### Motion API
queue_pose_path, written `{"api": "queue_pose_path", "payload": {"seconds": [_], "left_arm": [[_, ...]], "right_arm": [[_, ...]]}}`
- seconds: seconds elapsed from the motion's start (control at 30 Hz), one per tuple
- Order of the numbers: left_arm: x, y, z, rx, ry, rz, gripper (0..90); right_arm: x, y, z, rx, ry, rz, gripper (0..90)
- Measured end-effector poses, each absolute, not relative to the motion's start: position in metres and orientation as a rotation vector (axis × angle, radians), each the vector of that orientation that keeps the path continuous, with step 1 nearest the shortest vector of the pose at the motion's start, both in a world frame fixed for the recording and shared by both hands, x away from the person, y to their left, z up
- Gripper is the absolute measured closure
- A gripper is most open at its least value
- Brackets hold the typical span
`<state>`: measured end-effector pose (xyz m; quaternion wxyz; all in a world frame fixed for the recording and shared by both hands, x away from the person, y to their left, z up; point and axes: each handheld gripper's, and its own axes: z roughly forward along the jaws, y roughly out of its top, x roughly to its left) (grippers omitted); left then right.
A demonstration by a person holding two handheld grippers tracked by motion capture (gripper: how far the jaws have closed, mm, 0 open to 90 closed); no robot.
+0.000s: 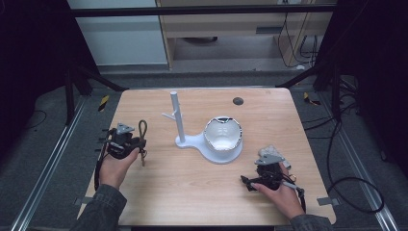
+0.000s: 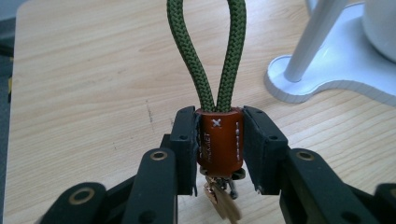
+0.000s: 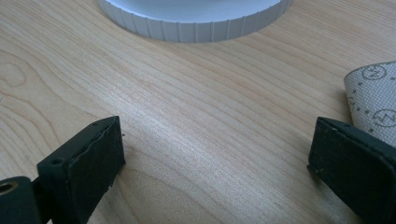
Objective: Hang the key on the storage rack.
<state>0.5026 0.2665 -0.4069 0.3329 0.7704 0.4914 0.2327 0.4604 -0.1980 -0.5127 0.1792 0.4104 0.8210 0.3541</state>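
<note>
Half the job looked done: your left gripper clamped the keychain above the table, hanging it on the white stand presumably remained, your right gripper gaped empty, and the left gripper view showed stitching too small from above.

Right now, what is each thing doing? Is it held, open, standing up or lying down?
left gripper: shut on the keychain.
keychain: held by its orange sleeve, green cord loop pointing away from the jaws, keys hanging below, off the table.
right gripper: open, nothing between the jaws, low over the table.
white stand: upright on its base, pegs bare.
white bowl: sitting on the stand's base, tilted.
</note>
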Motion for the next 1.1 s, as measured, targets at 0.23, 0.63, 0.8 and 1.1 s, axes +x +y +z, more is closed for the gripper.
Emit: {"api": "queue_pose_path", "payload": {"seconds": [0.23, 0.63, 0.8, 1.1], "left_arm": [[0.492, 0.264, -0.399, 1.965, 1.237, 0.597, 65.9], [0.470, 0.251, -0.396, 1.942, 1.162, 0.619, 65.9], [0.463, 0.246, -0.395, 1.929, 1.134, 0.628, 65.9], [0.458, 0.236, -0.391, 1.900, 1.098, 0.631, 65.9]], "right_arm": [[0.460, -0.198, -0.513, 1.161, 2.321, 1.001, 3.3], [0.460, -0.198, -0.513, 1.160, 2.321, 1.001, 3.3], [0.460, -0.198, -0.513, 1.160, 2.321, 1.001, 3.4], [0.460, -0.198, -0.513, 1.161, 2.322, 1.000, 3.4]]}}
